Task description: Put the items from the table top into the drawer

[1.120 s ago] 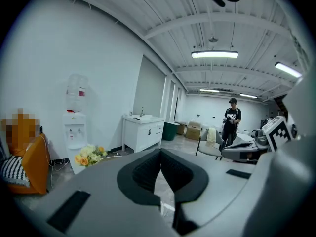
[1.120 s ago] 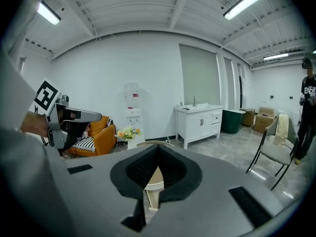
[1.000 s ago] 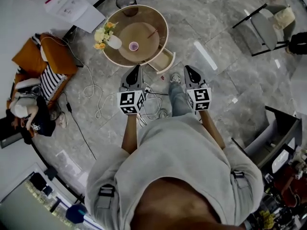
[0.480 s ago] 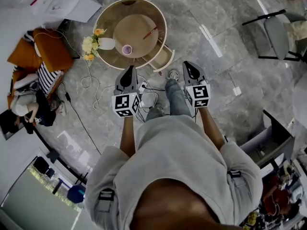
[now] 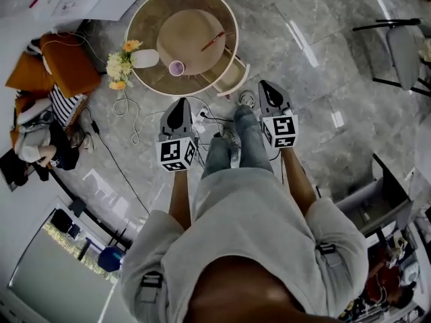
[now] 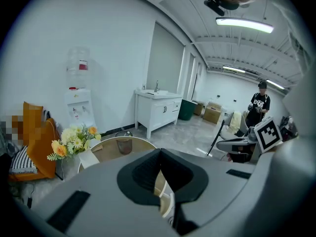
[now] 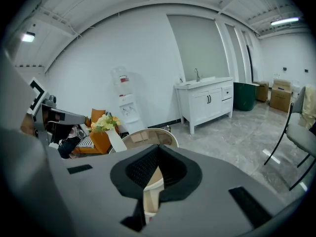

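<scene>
The round wooden table (image 5: 145, 19) stands ahead of me, its drawer (image 5: 232, 78) pulled open on the near right side. On top are a white vase of flowers (image 5: 132, 58), a small purple cup (image 5: 176, 68) and a thin red stick (image 5: 213, 42). My left gripper (image 5: 180, 103) and right gripper (image 5: 265, 85) hover over the floor short of the table, both shut and holding nothing. The table (image 6: 117, 145) shows beyond the shut left gripper (image 6: 159, 153) in the left gripper view. In the right gripper view the table (image 7: 148, 136) lies past the shut right gripper (image 7: 158, 149).
White cables and a power strip (image 5: 204, 121) lie on the floor by my feet. An orange seat (image 5: 62, 62) and a seated person (image 5: 37, 150) are at the left. A folding chair (image 5: 401, 49) stands at the right; a white cabinet (image 6: 158, 110) is behind the table.
I have stepped toward the table, which has slid up and left in the head view. Both grippers have dropped lower and moved forward, staying shut.
</scene>
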The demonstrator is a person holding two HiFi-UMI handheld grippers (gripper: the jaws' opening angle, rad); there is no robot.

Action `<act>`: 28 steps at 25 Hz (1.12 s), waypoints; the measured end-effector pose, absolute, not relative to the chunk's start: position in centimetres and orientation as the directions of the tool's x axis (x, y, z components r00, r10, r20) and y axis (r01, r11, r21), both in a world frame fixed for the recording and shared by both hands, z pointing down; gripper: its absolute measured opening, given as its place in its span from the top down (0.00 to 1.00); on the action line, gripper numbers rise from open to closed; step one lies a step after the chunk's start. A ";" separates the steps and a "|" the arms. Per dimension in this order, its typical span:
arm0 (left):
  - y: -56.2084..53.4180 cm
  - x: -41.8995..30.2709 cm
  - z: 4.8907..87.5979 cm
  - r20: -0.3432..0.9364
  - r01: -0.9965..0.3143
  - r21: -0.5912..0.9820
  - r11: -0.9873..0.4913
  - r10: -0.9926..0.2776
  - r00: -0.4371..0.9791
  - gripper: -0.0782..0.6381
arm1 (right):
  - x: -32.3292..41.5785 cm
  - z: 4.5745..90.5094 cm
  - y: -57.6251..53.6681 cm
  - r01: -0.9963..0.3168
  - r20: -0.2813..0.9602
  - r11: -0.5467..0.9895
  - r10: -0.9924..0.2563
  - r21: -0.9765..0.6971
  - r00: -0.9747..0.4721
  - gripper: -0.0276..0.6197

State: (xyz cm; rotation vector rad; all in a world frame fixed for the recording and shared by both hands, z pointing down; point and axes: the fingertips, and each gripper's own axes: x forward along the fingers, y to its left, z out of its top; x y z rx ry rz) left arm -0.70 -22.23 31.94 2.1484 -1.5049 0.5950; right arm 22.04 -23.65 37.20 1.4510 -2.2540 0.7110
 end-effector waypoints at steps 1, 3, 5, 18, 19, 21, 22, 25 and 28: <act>-22.3 -0.9 32.8 0.583 -0.946 0.116 -0.303 -0.751 0.312 0.87 | 22.0 37.9 -23.7 -0.915 0.553 0.340 -0.730 -0.216 -0.402 0.92; -22.5 -1.1 34.6 0.585 -0.946 0.116 -0.303 -0.749 0.312 0.87 | 21.9 39.4 -23.8 -0.917 0.553 0.335 -0.732 -0.217 -0.398 0.92; -22.5 -1.7 36.3 0.582 -0.946 0.112 -0.305 -0.752 0.311 0.87 | 21.6 40.8 -23.7 -0.919 0.548 0.331 -0.738 -0.215 -0.394 0.92; -18.4 -7.9 55.0 0.465 -0.956 0.086 -0.282 -0.837 0.289 0.87 | 20.3 57.9 -25.2 -0.930 0.375 0.349 -0.852 -0.113 -0.365 0.92; -18.5 -8.3 56.3 0.444 -0.956 0.082 -0.281 -0.849 0.288 0.87 | 20.8 59.1 -25.6 -0.931 0.353 0.346 -0.862 -0.112 -0.363 0.92; -18.5 -9.0 58.6 0.398 -0.957 0.077 -0.279 -0.872 0.286 0.87 | 21.8 61.3 -26.1 -0.934 0.318 0.341 -0.878 -0.106 -0.357 0.92; -18.5 -9.4 59.9 0.377 -0.958 0.076 -0.277 -0.882 0.285 0.87 | 22.1 62.5 -26.2 -0.934 0.304 0.344 -0.883 -0.101 -0.358 0.92; -17.5 -9.9 63.6 0.325 -0.959 0.073 -0.275 -0.902 0.284 0.87 | 22.3 66.6 -26.3 -0.927 0.278 0.371 -0.885 -0.064 -0.373 0.92; -16.1 -10.2 66.9 0.291 -0.958 0.043 -0.282 -0.914 0.282 0.87 | 22.2 69.8 -26.2 -0.924 0.239 0.381 -0.894 -0.043 -0.380 0.92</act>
